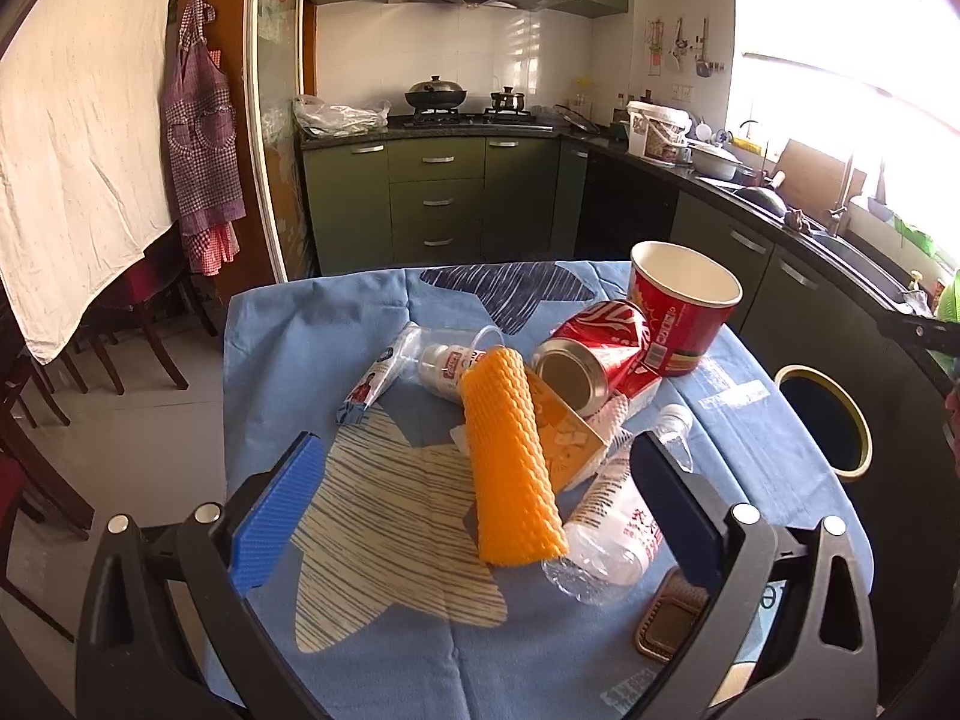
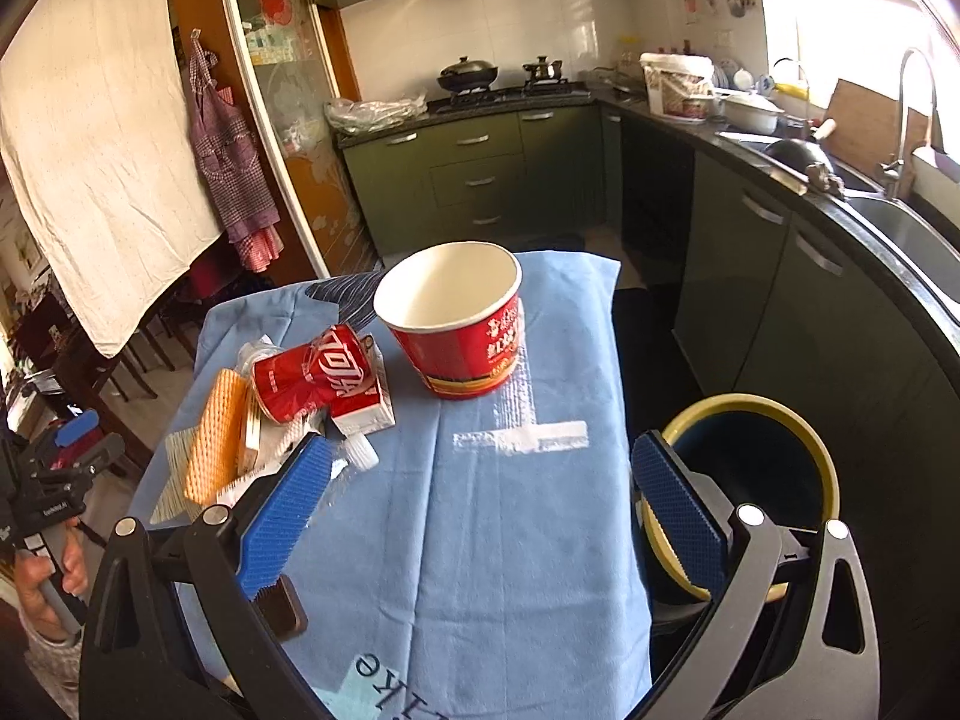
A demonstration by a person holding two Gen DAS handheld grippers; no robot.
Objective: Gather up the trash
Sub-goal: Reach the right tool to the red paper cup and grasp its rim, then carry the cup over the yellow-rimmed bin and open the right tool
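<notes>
A pile of trash lies on the blue tablecloth (image 1: 312, 360): an orange foam net sleeve (image 1: 510, 462), a crushed red cola can (image 1: 594, 354), a clear plastic bottle (image 1: 618, 516), a small white bottle (image 1: 447, 363), a tube wrapper (image 1: 381, 375) and a red paper noodle cup (image 1: 684, 306). My left gripper (image 1: 474, 504) is open and empty above the near side of the pile. My right gripper (image 2: 480, 498) is open and empty over bare cloth (image 2: 510, 540), with the cup (image 2: 462, 318) ahead and the can (image 2: 318, 372) and sleeve (image 2: 213, 444) to its left.
A dark bin with a yellow rim (image 2: 756, 462) stands on the floor right of the table; it also shows in the left wrist view (image 1: 825, 420). A small brown object (image 1: 669, 618) lies near the table's front. Green kitchen cabinets (image 1: 438, 198) and a counter with a sink (image 2: 900, 228) lie beyond. Chairs (image 1: 138, 324) stand left.
</notes>
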